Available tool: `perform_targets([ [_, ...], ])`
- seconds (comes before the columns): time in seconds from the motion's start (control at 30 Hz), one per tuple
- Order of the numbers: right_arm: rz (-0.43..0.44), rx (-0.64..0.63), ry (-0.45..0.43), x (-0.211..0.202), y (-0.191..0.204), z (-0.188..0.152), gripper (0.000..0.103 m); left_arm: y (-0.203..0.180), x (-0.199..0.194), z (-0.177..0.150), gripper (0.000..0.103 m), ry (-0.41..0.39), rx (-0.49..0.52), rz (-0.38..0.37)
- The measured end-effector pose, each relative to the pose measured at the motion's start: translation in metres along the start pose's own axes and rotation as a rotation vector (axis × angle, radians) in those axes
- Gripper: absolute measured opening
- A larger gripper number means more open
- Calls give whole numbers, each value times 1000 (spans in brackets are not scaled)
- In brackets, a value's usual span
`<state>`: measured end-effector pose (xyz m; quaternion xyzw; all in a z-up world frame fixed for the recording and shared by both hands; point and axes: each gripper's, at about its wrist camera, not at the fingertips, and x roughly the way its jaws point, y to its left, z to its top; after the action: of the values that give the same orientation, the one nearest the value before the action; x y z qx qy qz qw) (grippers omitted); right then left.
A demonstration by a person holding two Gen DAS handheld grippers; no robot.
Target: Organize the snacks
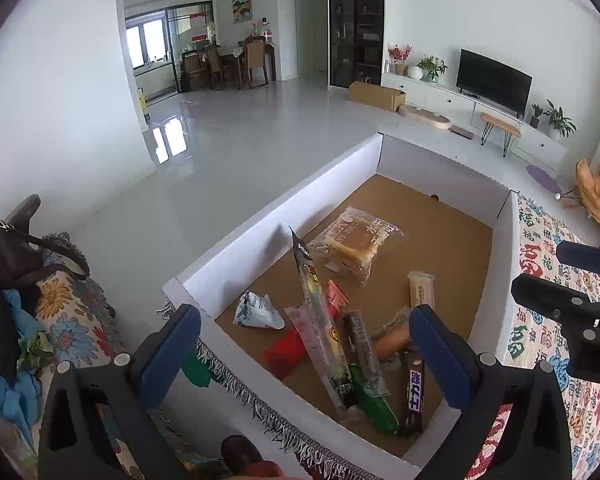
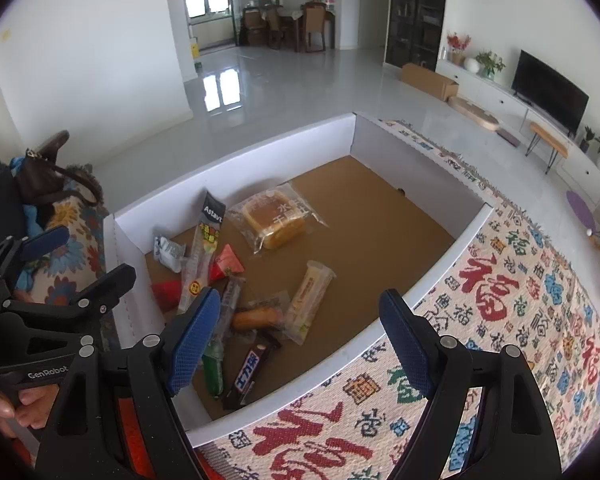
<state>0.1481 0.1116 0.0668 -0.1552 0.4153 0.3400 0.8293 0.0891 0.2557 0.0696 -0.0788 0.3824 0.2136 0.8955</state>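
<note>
A white cardboard box (image 1: 284,196) (image 2: 228,168) with a brown floor holds several snacks. A wrapped cake (image 1: 356,244) (image 2: 274,220) lies toward the back. A long clear stick pack (image 1: 320,320) (image 2: 202,256), a dark chocolate bar (image 1: 414,396) (image 2: 246,374), a green pack (image 1: 370,400) (image 2: 213,368), a cream wafer bar (image 1: 420,288) (image 2: 310,300), a red pack (image 1: 288,352) (image 2: 167,292) and a white pouch (image 1: 258,312) (image 2: 169,252) lie at the near end. My left gripper (image 1: 300,356) is open and empty above the near end. My right gripper (image 2: 300,344) is open and empty above the box's near wall.
The box rests on a patterned cloth (image 2: 520,300) (image 1: 548,280) with a fringe. A flowered sofa arm with a brown bag (image 1: 24,256) (image 2: 48,180) is on the left. Grey floor, a TV unit (image 1: 492,80) and a cardboard carton (image 1: 376,96) lie beyond.
</note>
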Motion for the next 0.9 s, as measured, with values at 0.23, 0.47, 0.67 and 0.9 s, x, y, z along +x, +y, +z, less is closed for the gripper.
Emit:
perform_targets([
  [0.23, -2, 4, 7, 3, 0, -1, 85, 4, 2, -1, 103, 8, -11, 10],
  [0.47, 1, 11, 10, 5, -1, -1, 85, 5, 2, 0, 103, 6, -11, 12],
  [0.67, 1, 10, 10, 5, -1, 0, 85, 5, 2, 0, 103, 2, -11, 12],
  [0.9, 2, 6, 9, 5, 0, 0, 85, 5, 1, -1, 103, 1, -10, 13],
])
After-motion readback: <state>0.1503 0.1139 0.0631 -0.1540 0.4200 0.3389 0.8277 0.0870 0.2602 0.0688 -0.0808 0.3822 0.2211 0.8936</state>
